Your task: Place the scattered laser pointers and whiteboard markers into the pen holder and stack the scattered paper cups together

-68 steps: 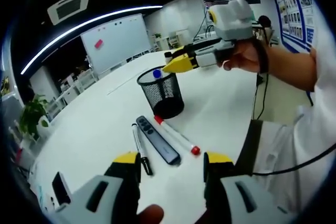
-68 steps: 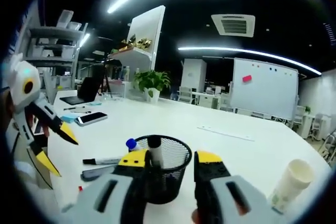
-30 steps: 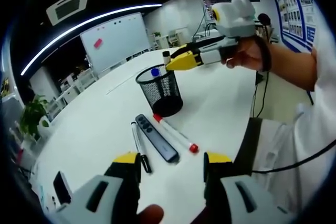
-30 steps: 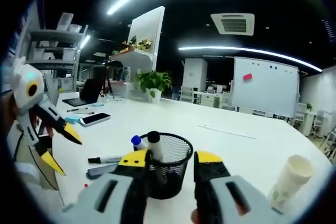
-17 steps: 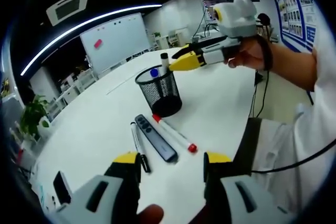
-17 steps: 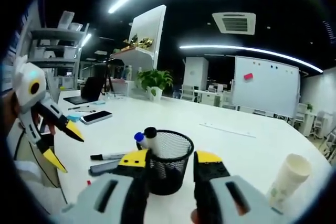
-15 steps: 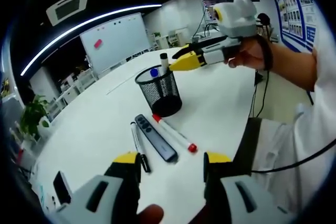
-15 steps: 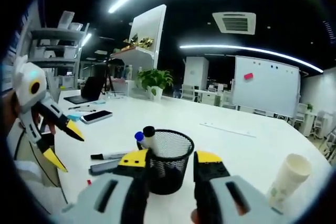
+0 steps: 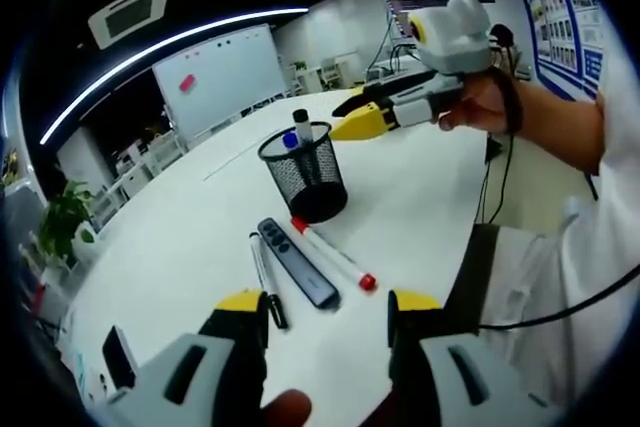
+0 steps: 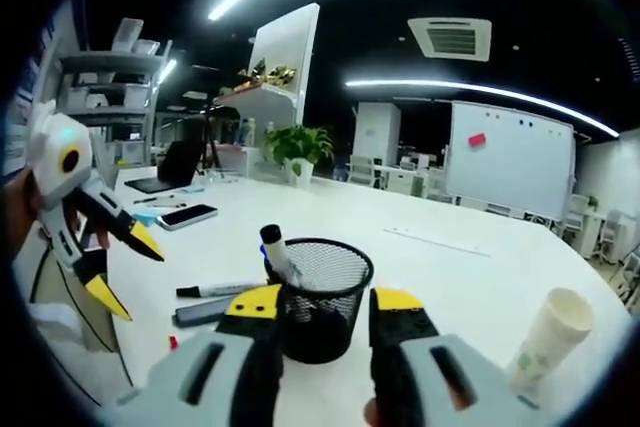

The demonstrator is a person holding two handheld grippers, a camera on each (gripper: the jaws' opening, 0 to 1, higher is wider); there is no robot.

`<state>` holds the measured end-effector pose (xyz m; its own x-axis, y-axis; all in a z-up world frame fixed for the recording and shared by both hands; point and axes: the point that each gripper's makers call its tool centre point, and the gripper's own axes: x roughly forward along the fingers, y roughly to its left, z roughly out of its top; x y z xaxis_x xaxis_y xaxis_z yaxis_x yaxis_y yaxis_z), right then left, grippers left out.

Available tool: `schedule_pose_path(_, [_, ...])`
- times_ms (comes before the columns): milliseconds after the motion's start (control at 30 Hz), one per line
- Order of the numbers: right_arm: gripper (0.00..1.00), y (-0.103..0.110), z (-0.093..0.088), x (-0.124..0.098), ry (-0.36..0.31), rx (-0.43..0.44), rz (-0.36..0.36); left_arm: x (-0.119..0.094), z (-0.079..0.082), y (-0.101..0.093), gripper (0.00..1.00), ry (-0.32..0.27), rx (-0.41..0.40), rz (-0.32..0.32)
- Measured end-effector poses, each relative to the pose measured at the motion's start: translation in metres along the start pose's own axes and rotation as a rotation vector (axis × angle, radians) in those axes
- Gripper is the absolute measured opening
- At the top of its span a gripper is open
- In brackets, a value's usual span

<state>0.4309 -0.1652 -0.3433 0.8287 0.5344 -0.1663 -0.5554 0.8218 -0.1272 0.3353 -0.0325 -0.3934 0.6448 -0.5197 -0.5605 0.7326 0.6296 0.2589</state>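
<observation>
Red-capped marker [image 9: 334, 256], black marker [image 9: 268, 296], laser pointer [image 9: 299, 264] lie flat on table [image 9: 180, 237] beside pen holder [image 9: 306, 173]. Light, hard, probably slippery: pinch mid-body. Left gripper [image 9: 327, 317] spread wide, nothing held. Right gripper [image 10: 325, 312] spread, nothing held, near holder. Cups [image 10: 548, 340] well apart.

Black mesh pen holder [image 9: 306, 176] upright, two markers inside; cup stack [image 10: 545, 342] tilted.

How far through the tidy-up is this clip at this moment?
Partly done. The mesh pen holder already holds a black-capped marker and a blue-capped one. Nothing is in hand: the right gripper sits beside the holder with open, empty jaws, and the left gripper is open too. Left on the table: a red-capped marker, a laser pointer, a black marker, and the paper cup stack.
</observation>
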Motion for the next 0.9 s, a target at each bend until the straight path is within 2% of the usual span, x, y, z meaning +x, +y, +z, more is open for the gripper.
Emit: schedule_pose_path(900, [0.35,-0.005,-0.017,-0.012,0.053,0.009,0.008,0.003,0.000,-0.005,0.49,0.009,0.014,-0.020])
